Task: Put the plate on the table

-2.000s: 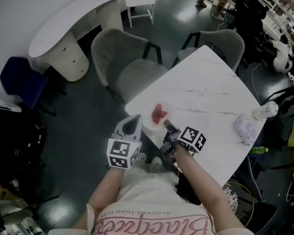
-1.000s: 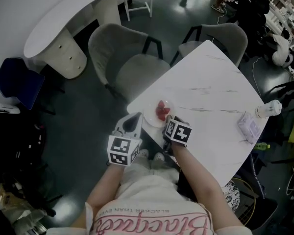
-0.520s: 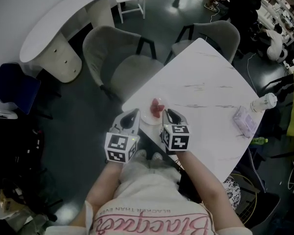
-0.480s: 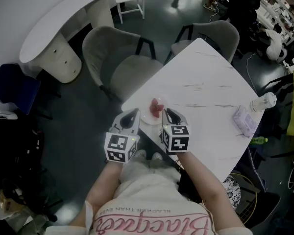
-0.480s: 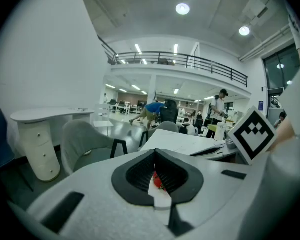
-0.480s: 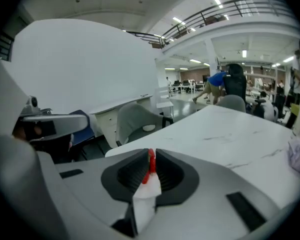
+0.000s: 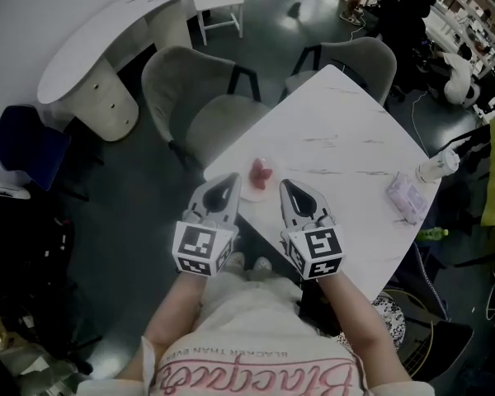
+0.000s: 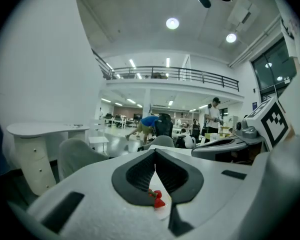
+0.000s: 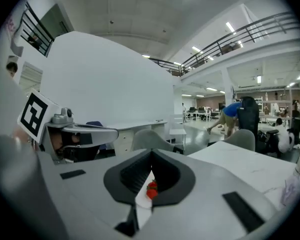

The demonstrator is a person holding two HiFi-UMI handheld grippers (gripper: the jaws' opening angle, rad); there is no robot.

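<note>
Beside the plate point(image 7: 249, 192), left tool point(image 7: 228, 181) and right tool point(image 7: 285, 186) pressed together, holding nothing.

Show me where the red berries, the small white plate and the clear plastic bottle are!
red berries point(image 7: 260, 172): head view, middle of the little pile.
small white plate point(image 7: 252, 193): head view, its bare near rim.
clear plastic bottle point(image 7: 431, 168): head view, middle of its body.
</note>
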